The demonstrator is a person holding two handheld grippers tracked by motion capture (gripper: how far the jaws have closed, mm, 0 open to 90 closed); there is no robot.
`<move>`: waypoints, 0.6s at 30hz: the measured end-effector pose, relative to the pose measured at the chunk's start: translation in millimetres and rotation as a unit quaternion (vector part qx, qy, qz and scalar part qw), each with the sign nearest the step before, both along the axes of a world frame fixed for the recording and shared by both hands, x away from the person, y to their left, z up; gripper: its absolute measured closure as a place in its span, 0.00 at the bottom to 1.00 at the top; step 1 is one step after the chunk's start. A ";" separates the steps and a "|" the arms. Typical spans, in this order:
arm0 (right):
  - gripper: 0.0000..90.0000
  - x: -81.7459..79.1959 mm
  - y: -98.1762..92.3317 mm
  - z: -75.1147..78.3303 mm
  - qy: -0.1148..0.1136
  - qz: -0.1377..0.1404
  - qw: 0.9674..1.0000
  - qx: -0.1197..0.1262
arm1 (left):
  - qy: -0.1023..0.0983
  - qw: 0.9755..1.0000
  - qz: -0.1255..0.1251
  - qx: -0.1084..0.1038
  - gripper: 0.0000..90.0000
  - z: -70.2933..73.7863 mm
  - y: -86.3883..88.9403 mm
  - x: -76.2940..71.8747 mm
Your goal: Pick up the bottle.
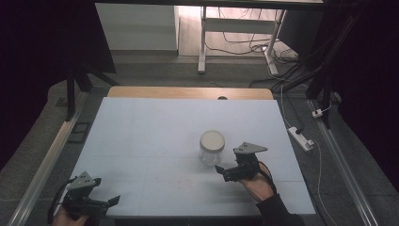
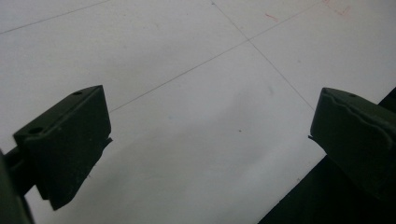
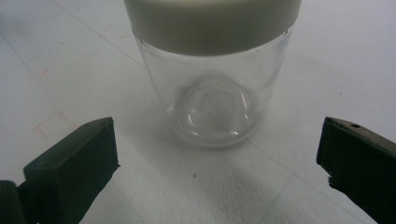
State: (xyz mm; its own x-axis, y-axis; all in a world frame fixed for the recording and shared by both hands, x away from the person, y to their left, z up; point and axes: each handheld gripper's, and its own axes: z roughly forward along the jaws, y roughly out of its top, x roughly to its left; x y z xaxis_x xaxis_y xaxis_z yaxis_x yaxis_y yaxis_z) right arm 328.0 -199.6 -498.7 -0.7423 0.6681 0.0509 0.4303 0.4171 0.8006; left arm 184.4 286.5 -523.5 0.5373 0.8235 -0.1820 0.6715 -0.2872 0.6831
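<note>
The right gripper (image 1: 227, 172) sits low in the person's right hand (image 1: 258, 185), sleeve trailing behind, jaws spread wide with nothing between the fingertips. The left gripper (image 1: 106, 200) is held in the left hand (image 1: 70, 217), probably level, jaws likewise wide apart and bare between the pads.

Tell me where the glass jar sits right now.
In the high view the glass jar stands upright, right of the table's centre, just ahead of the open right gripper, apart from it.
</note>
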 end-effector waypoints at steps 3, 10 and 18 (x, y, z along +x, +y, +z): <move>0.00 4.6 4.1 -2.4 0.003 0.004 1.000 -0.005 | 0.001 1.000 0.000 0.000 0.00 0.0 0.1 0.2; 0.00 17.2 15.5 -5.7 -0.004 0.016 1.000 -0.006 | 0.001 1.000 -0.001 -0.001 0.00 -0.1 0.2 0.3; 0.00 29.3 26.1 -11.3 -0.007 0.023 1.000 -0.008 | 0.001 1.000 -0.002 -0.001 0.00 -0.1 0.4 0.2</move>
State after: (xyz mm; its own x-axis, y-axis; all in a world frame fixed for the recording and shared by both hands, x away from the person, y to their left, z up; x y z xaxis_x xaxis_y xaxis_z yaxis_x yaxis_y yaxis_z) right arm 357.3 -173.5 -509.9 -0.7726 0.6342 0.0301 0.3995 0.4487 0.7994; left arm 184.6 286.9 -523.6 0.5398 0.8211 -0.1857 0.6722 -0.2876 0.6822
